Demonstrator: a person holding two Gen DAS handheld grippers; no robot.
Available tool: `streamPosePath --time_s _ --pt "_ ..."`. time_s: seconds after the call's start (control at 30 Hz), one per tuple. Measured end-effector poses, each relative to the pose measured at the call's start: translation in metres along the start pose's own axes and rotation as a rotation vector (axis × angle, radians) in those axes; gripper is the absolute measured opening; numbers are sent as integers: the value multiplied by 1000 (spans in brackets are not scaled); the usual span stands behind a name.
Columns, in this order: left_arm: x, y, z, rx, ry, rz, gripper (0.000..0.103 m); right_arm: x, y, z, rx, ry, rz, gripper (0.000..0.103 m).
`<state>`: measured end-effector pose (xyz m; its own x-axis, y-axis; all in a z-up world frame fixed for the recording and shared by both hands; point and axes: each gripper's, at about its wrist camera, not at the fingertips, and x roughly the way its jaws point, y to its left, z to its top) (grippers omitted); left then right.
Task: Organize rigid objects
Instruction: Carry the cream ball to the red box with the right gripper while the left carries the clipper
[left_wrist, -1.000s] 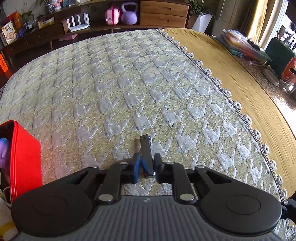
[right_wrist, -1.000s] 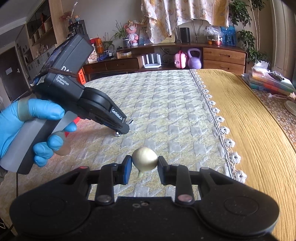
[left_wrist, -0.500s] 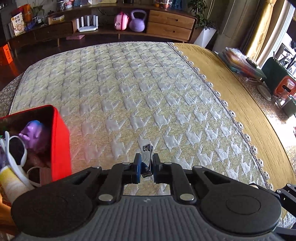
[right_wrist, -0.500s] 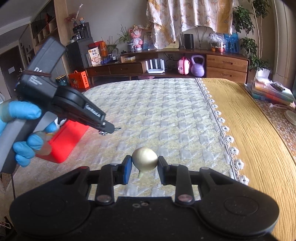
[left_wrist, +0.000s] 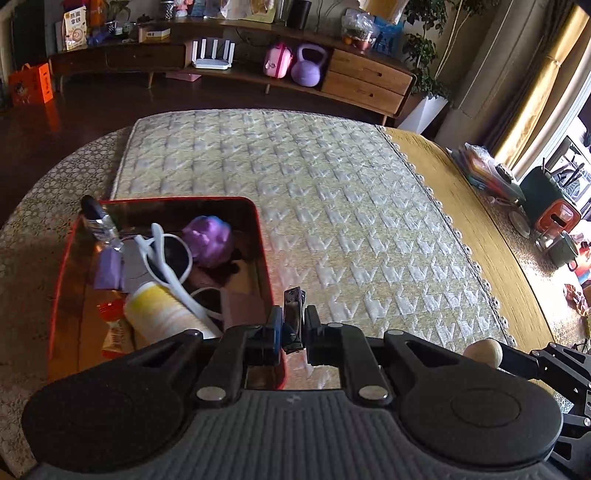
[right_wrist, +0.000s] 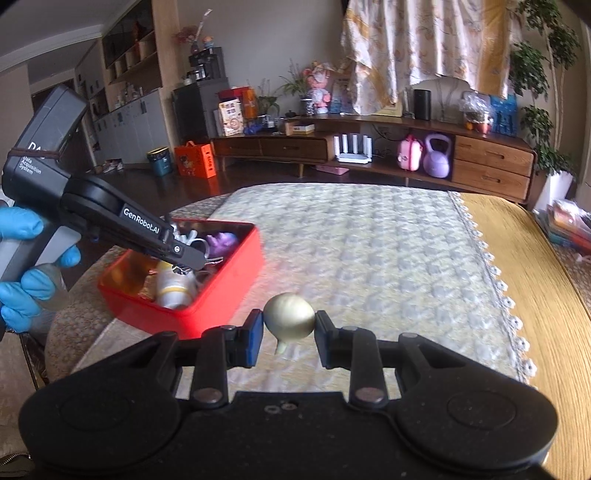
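L gripper (left_wrist: 293, 328) fingers clenched on a small metal nail clipper (left_wrist: 293, 317), held upright w/ its tip sticking up past the pads. In L wrist view the clipper sits right over the near-right corner of the red box (left_wrist: 264, 258), at the rim. In R wrist view the L gripper (right_wrist: 183, 264) hangs above the box interior, tilted down, gripped by a hand in blue glove (right_wrist: 26, 266).

R gripper (right_wrist: 288, 332) fingers grasping a pale gold round ball-like obj (right_wrist: 289, 315) w/ a short stem pointing down; both pads press its sides. Held in air above the tabletop, near the box's right side but apart from it. Same ball shows at lower right of L wrist view (left_wrist: 484, 352).

Red box (right_wrist: 207, 299) rests on the left part of the tabletop, open top, already has stuff in it: purple toy (left_wrist: 208, 240), white-frame sunglasses (left_wrist: 170, 254), white/yellow cylinder bottle (left_wrist: 162, 314), small clear bottle w/ dark cap (left_wrist: 98, 221), lilac card-like piece (left_wrist: 109, 267); other bits under them too dark to ID.

Tabletop covered w/ pale patterned quilted cloth (left_wrist: 332, 206) w/ lace trim, over a mustard-yellow cloth (right_wrist: 535, 258) on the right. Bg: wood sideboard (right_wrist: 369, 147) w/ purple kettlebell (right_wrist: 437, 155), pink case (right_wrist: 409, 152), white router (right_wrist: 352, 147).
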<state>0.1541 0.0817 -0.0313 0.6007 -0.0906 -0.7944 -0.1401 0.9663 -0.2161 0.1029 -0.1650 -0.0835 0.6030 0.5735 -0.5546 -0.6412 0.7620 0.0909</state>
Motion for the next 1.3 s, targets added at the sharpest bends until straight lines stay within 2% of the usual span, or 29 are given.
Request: streamPosePath --time_s 0.3,0.47,0.63,0.73,0.97,1.3 --pt "-31 65 -4 -60 -42 48 12 24 49 19 -61 11 48 29" --pt "-30 95 -6 -96 -31 79 12 47 68 28 -78 32 72 29" --pt "-17 114 -6 -91 -19 130 12 79 81 35 -115 67 73 29" --pt "-8 121 -7 -71 -10 161 12 97 86 36 -142 89 63 29" --pt "10 123 -10 -22 29 163 12 131 90 40 -156 120 49 29" --pt "23 121 -21 21 56 177 12 150 104 39 -218 154 40 29"
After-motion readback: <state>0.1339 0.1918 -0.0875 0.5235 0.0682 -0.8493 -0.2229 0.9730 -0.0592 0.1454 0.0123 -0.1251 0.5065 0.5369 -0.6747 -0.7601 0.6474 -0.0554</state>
